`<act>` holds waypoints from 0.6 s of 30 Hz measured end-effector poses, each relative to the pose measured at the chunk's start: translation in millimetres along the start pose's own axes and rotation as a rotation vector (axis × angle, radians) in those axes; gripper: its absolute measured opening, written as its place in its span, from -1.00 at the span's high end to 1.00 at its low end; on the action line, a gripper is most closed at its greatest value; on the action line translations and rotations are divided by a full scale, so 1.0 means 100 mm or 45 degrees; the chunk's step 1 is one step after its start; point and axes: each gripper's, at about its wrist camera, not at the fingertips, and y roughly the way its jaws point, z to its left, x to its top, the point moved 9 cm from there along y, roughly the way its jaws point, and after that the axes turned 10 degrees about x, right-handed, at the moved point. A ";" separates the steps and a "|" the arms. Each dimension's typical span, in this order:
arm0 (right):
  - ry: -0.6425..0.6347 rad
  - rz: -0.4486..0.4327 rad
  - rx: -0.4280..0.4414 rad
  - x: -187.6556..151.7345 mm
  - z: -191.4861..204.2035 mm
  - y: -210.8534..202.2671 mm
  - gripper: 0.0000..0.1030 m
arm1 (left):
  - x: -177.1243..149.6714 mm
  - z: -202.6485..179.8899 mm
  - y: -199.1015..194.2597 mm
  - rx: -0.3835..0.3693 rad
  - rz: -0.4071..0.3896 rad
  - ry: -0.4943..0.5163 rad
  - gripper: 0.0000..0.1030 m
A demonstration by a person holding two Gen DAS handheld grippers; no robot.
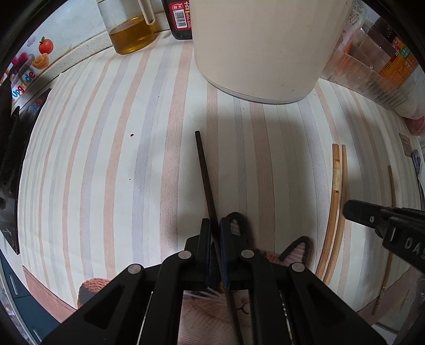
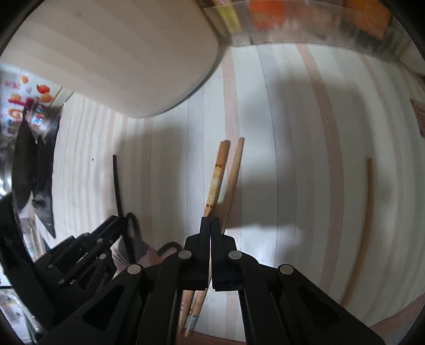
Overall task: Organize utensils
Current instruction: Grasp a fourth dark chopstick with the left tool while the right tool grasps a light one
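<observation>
My left gripper (image 1: 215,223) is shut on a dark chopstick (image 1: 204,169), whose far end points toward the cream pot. In the right wrist view the same gripper (image 2: 118,221) and dark chopstick (image 2: 116,183) show at the left. My right gripper (image 2: 210,221) points down with its jaws pressed together and no gap. A patterned wooden chopstick (image 2: 216,183) and a plain wooden one (image 2: 235,177) lie on the cloth and run beneath it. I see nothing between the pads. In the left wrist view the right gripper (image 1: 350,209) sits just right of that wooden pair (image 1: 336,185).
A thin wooden chopstick (image 2: 368,212) lies alone further right. A big cream pot (image 1: 260,53) stands at the back, with an oil jug (image 1: 132,34), a sauce bottle (image 1: 180,18) and a clear box of packets (image 1: 372,69) beside it. A knitted cat-ear mat (image 1: 298,249) lies on the striped cloth (image 1: 106,159).
</observation>
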 end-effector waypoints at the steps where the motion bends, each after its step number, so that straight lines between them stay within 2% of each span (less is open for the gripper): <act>1: -0.022 0.012 -0.040 -0.01 -0.02 0.01 1.00 | 0.00 0.00 0.01 0.000 0.000 0.000 0.90; 2: -0.034 0.014 -0.038 -0.03 -0.04 -0.01 1.00 | 0.00 0.00 0.01 0.000 -0.001 -0.001 0.90; 4: -0.055 0.058 -0.143 -0.08 -0.11 0.04 1.00 | 0.01 0.00 0.00 -0.001 -0.003 -0.002 0.90; 7: -0.005 0.093 -0.116 -0.10 -0.20 0.03 1.00 | 0.00 0.00 0.01 -0.002 -0.005 -0.002 0.90; 8: 0.028 0.078 -0.083 -0.09 -0.20 0.01 1.00 | 0.00 0.01 0.01 -0.007 -0.003 -0.006 0.90; 10: 0.090 0.005 0.053 -0.03 -0.17 -0.06 1.00 | -0.01 0.02 0.01 -0.014 -0.001 -0.007 0.90; 12: 0.095 -0.028 0.110 0.00 -0.08 -0.06 0.95 | 0.00 0.02 0.01 -0.011 0.000 -0.001 0.90; 14: 0.084 -0.012 0.133 -0.01 0.01 0.04 0.95 | 0.00 0.02 0.02 -0.007 0.001 0.003 0.90; 16: 0.057 0.011 0.034 -0.04 0.00 0.18 1.00 | 0.00 0.02 0.02 -0.007 0.002 0.002 0.90; 18: 0.031 0.020 0.000 0.00 0.00 0.20 1.00 | 0.00 0.02 0.02 -0.004 0.002 0.004 0.90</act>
